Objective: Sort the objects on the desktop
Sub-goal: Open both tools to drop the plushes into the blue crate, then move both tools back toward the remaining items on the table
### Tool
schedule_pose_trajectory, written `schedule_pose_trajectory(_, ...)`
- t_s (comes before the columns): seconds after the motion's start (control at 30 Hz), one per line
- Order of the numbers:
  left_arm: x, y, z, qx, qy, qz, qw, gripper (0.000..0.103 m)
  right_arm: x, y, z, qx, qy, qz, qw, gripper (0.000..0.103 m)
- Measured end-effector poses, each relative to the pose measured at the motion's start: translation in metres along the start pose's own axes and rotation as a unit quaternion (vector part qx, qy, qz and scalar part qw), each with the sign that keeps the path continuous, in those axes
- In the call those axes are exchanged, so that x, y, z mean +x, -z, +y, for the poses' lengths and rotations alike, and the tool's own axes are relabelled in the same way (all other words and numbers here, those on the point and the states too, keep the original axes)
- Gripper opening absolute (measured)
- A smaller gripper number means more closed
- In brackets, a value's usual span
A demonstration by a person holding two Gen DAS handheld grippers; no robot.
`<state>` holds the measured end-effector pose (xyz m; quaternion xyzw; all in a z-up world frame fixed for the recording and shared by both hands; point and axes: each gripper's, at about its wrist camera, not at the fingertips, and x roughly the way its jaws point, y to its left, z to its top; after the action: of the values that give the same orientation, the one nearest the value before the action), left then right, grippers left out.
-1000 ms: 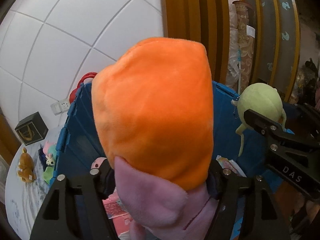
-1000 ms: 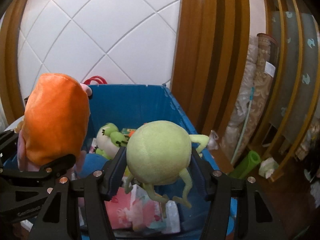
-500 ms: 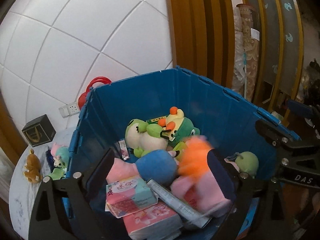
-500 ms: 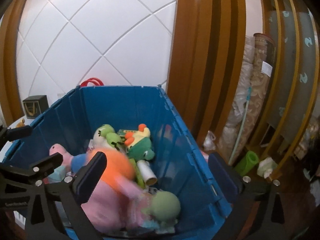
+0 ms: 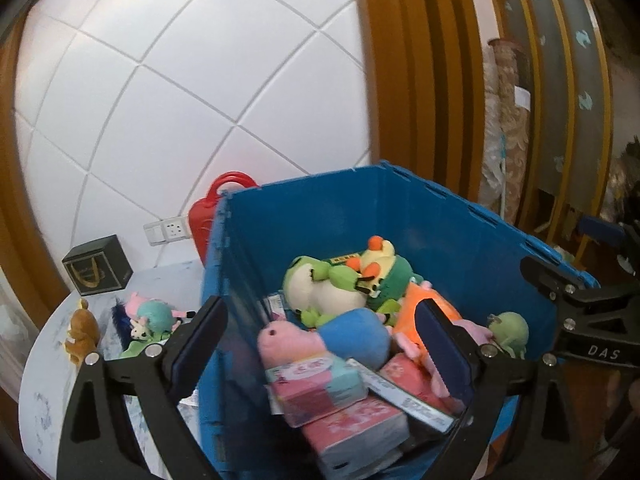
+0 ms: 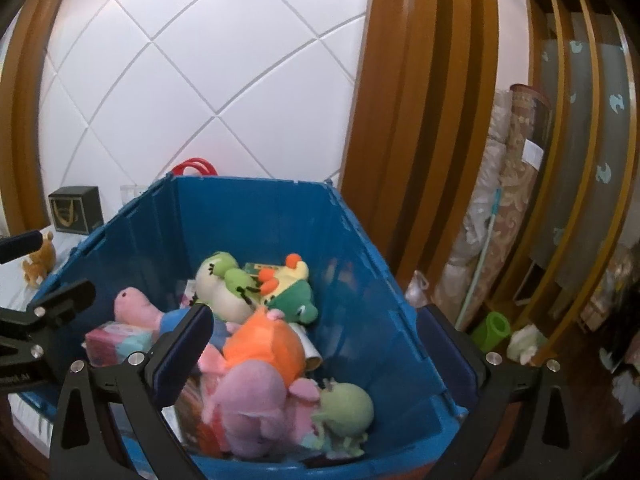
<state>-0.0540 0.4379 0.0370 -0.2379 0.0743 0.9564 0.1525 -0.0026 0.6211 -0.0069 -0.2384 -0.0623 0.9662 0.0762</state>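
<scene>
White diamond-tiled wall [image 5: 192, 92] and brown wooden trim [image 6: 424, 120] back a pale tabletop [image 5: 44, 392] that carries a big blue crate [image 5: 440, 220]. Nearest the lens, the left gripper [image 5: 320, 344] stands with its fingers spread wide and nothing between them; its left finger [image 5: 196, 344] sits outside the crate wall over the table, the right one over the contents. The right gripper [image 6: 316, 344] is likewise spread and empty, hanging above the crate's near end.

Just beyond the fingers, inside the crate, lies a pink plush with an orange dress [image 6: 260, 364], and touching it at the near right corner a round pale-green plush [image 6: 344, 408]. Beside them are pink tissue packs [image 5: 352, 428] and a pink-headed plush in a blue top [image 5: 324, 340]. Farther in, a white-and-green frog plush [image 5: 316, 284] leans against a yellow-and-green duck plush [image 6: 292, 288]; what looks like a cardboard tube [image 6: 310, 350] lies between the duck and the orange dress, though it is partly hidden.

Outside the crate on the table sit a small cluster of pastel plushes [image 5: 148, 320] and a brown bear figure [image 5: 82, 332]. Behind them, a dark box with a gold emblem [image 5: 96, 270] stands by the wall socket [image 5: 168, 230], and a red handled bag [image 5: 216, 204] rests against the crate's far corner. Rolled rugs [image 6: 508, 200] lean in the far right corner.
</scene>
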Motion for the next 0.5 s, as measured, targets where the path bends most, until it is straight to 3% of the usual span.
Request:
schedule_pose_trajectory(0.27, -0.014, 0.008, 0.059, -0.017, -0.004, -0.020, 0.9997, 0.096, -0.003, -0.012, 0.050, -0.028, -0.008, -0.005, 1.000, 0.103)
schedule_pose_trajectory(0.5, -0.019, 0.023, 0.137, -0.019, 0.002, -0.028, 0.9994, 0.096, -0.021, -0.032, 0.126, -0.034, 0.003, -0.027, 0.999, 0.103)
